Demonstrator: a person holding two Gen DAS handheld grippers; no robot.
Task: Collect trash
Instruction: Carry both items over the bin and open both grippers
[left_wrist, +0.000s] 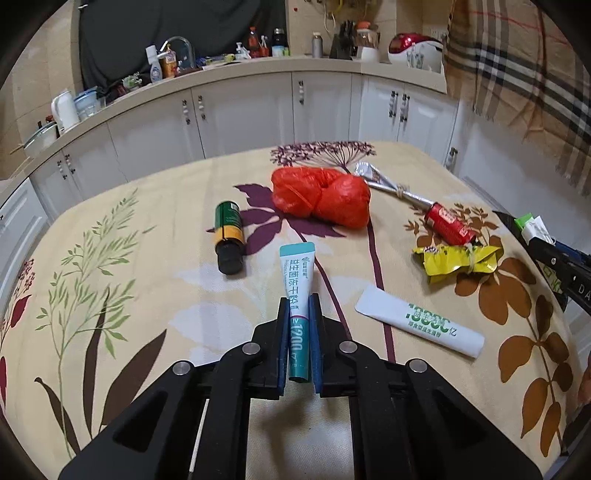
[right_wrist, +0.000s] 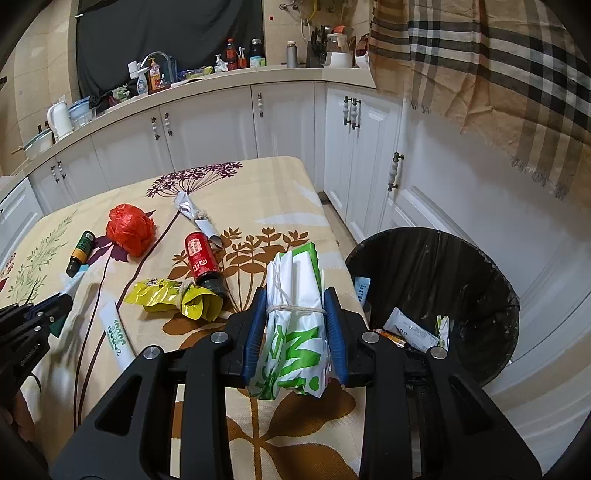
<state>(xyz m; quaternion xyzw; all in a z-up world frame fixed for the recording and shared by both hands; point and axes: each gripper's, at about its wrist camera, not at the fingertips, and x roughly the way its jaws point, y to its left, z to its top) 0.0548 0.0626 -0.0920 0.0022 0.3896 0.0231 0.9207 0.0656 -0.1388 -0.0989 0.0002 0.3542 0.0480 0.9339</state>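
My left gripper is shut on a teal-and-white sachet, held just above the floral tablecloth. My right gripper is shut on a white-and-green wrapper bundle tied with string, at the table's right edge, left of a black trash bin holding several wrappers. On the table lie a red plastic bag, a green bottle, a white sachet, a yellow wrapper, a red bottle and a silver wrapper.
White kitchen cabinets and a cluttered countertop run behind the table. A plaid cloth hangs at the upper right above the bin. The right gripper shows at the right edge of the left wrist view.
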